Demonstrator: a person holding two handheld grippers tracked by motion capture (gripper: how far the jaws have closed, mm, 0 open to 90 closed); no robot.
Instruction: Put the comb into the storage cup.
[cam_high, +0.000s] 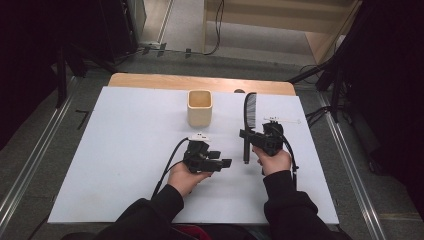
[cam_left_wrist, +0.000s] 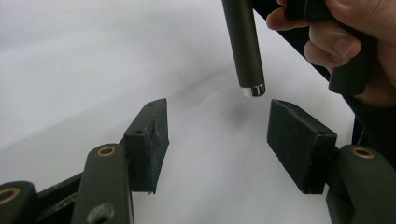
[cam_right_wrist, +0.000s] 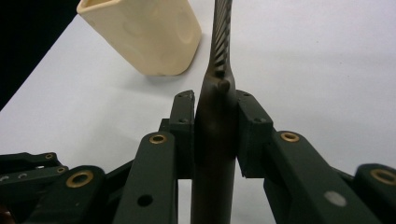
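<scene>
Right gripper (cam_right_wrist: 215, 135) clamps the brush (cam_right_wrist: 215, 140); left gripper (cam_left_wrist: 217, 135) gapes empty beside its handle tip.

**Inspection: operator and handheld gripper hardware**

Operator wears dark, near-black long sleeves (cam_high: 150, 212) ending at the wrists; hands are bare. Both handheld units are matt black. The left gripper (cam_left_wrist: 217, 140) has two flat link arms with brass-coloured pivot bushings and rectangular black pads, the pad edges worn and nicked. A white plate (cam_high: 200, 136) sits on top of it, and a black cable (cam_high: 167, 167) trails back toward the operator. The right gripper (cam_right_wrist: 215, 135) is the same build: brass bushings, small recessed screws in the pad blocks, a round hole in each link. A black cable also runs along its outer side.
</scene>
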